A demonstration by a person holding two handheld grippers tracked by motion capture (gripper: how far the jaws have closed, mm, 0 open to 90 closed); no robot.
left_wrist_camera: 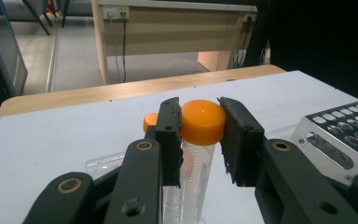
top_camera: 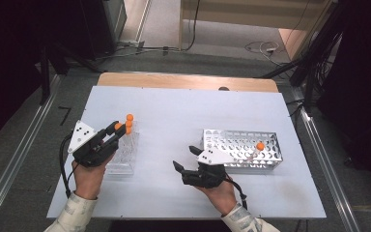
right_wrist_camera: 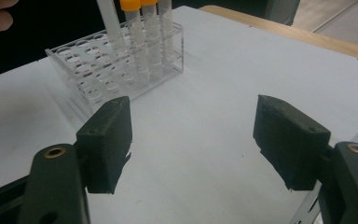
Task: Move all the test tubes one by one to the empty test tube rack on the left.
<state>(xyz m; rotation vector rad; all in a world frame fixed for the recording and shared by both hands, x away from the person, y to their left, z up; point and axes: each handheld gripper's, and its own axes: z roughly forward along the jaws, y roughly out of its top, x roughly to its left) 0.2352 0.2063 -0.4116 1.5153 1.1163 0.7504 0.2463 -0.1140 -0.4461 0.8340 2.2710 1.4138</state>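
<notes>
The tube [left_wrist_camera: 193, 158] w/ the orange cap [left_wrist_camera: 203, 120] is what I've got: clear plastic, thin-walled, looks empty, so prob. very light. It stands upright in the clear rack [top_camera: 123, 153] on the left side of the table [top_camera: 174, 106], at the rack's far end, w/ other orange-capped tubes [right_wrist_camera: 142, 32] right beside it. My left gripper [top_camera: 120, 128] is clamped on it at the cap, one pad on each side; in the left gripper view the cap sits squarely between the pads. Cap is the best place to hold imo: wider than the body, stiffer, prob. ribbed or at least less slick than the smooth wall. The body below would likely be slippery and could flex or crack if squeezed hard.

Handling guess: rigid enough, but tall and narrow, so it'll swing or tilt if I pull off-axis. A straight lift out of its hole should keep it from binding on the rack; the rack itself looks light and might lift along w/ the tube if it catches.

My right gripper [top_camera: 186, 159] rests mid-table, jaws spread wide, nothing btw. them, just bare tabletop. Just beyond it on the right lies the metal rack [top_camera: 241, 147], perforated top, w/ one orange-capped tube [top_camera: 259, 146] already in it near its right end.
</notes>
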